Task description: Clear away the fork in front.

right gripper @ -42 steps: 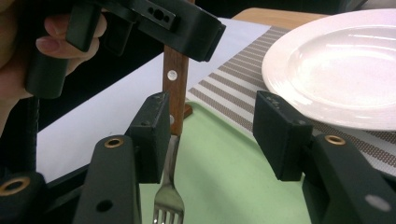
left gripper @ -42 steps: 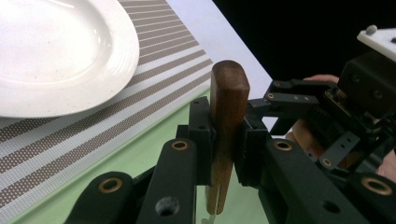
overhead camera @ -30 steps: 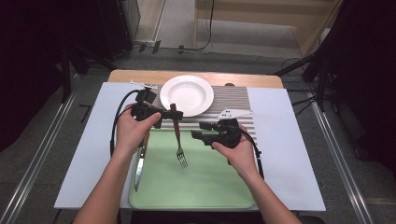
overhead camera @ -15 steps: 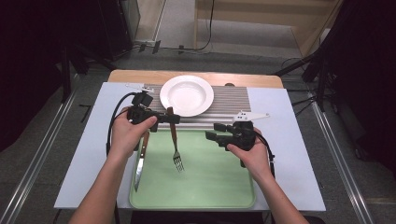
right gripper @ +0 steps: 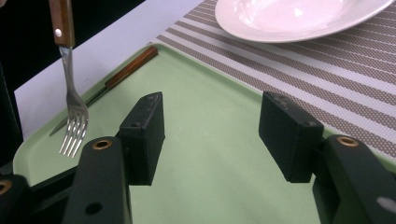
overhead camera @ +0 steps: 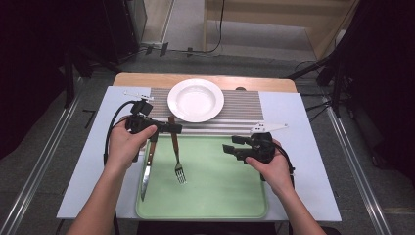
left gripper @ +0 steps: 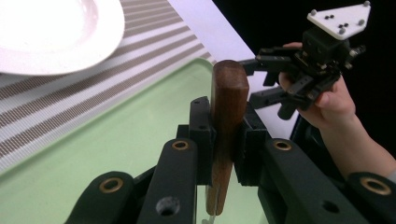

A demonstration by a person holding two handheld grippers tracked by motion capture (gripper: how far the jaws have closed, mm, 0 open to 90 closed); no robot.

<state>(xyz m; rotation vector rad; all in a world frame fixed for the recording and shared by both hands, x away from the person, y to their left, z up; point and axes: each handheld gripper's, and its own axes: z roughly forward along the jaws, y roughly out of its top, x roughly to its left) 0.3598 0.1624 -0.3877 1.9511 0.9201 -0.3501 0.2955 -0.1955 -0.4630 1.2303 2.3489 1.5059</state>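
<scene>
Two grippers are working over a green tray (overhead camera: 215, 203) that is sitting on a pale blue table (overhead camera: 293, 112). The left gripper (overhead camera: 171, 128) is clamping its jaws on the wooden handle of a fork (overhead camera: 176, 152); in the left gripper view the brown handle (left gripper: 228, 121) is standing upright between the two black pads, pinched from both sides. From the high view the fork is hanging with its tines (overhead camera: 180, 175) pointing toward the person, over the left part of the tray, and the right gripper view is showing the tines (right gripper: 74, 126) apparently just clear of the green surface, though whether they are touching it is hard to tell.

The right gripper (overhead camera: 231, 148) is hovering over the right half of the tray, well apart from the fork, with its jaws standing wide apart and nothing between them, as the right gripper view is showing (right gripper: 212, 135).

A knife (overhead camera: 148, 164) with a wooden handle is lying along the tray's left edge, blade toward the person. A white plate (overhead camera: 195, 100) is resting on a striped mat (overhead camera: 244, 110) just beyond the tray, with nothing on it. The person's left hand (overhead camera: 125, 144) and right hand (overhead camera: 271, 169) are gripping the tools from below
</scene>
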